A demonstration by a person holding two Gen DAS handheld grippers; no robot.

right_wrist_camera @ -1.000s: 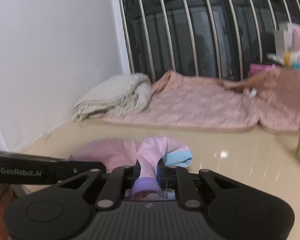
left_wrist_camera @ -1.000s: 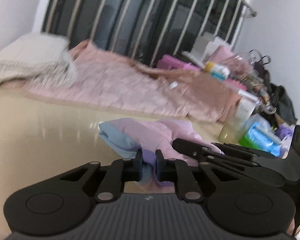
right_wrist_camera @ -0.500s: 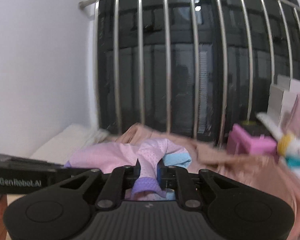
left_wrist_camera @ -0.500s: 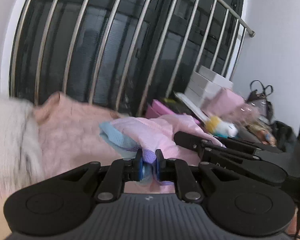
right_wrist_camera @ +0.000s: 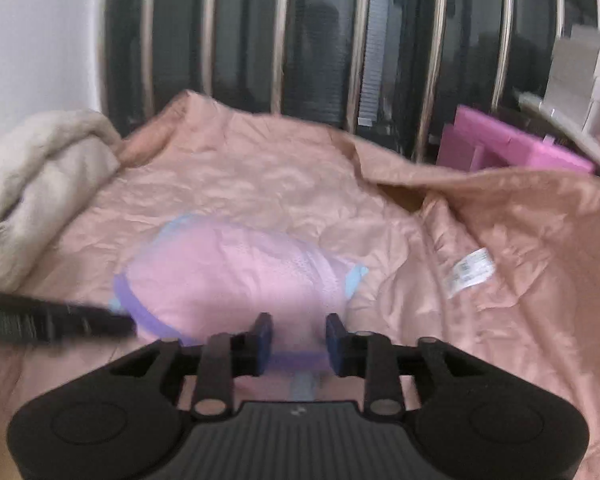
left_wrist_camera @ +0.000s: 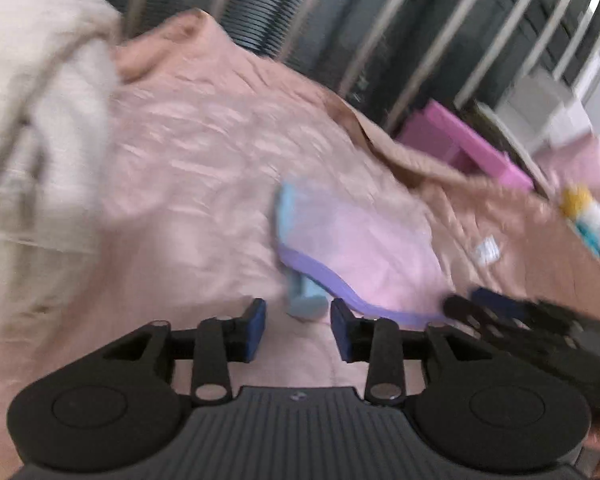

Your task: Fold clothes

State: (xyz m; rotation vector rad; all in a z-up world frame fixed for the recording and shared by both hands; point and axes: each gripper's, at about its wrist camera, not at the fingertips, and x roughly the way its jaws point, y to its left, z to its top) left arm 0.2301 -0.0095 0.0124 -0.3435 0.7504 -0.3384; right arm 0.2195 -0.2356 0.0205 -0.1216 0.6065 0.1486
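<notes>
1. Where the left wrist view begins, nearest the lens, the left gripper (left_wrist_camera: 298, 330) has its jaws parted; they have just been opening, and the blue pads (left_wrist_camera: 256, 330) press on nothing, a light-blue corner of cloth lying just beyond the gap.
2. Likewise the right gripper (right_wrist_camera: 299, 338) stands released, its jaws having just been opening; a purple hem of cloth lies in the gap, and the pads do not seem to clamp it.
3. Just past both grippers lies the folded garment (right_wrist_camera: 236, 276), a small pink piece of dotted, mesh-like fabric with a purple band along its near edge and light-blue trim at the corners. It appears to rest on the cloth beneath, though blur softens its outline.
4. Beneath and around it spreads a pale pink quilt (right_wrist_camera: 260, 176), crumpled, with a white label (right_wrist_camera: 470, 268) to the right.
5. Further left sits a heap of cream blanket (left_wrist_camera: 32, 108), touching the quilt's edge.
6. Farthest back stand metal bars (right_wrist_camera: 280, 40) before dark panels, with a bright pink box (right_wrist_camera: 512, 148) at the right.
</notes>
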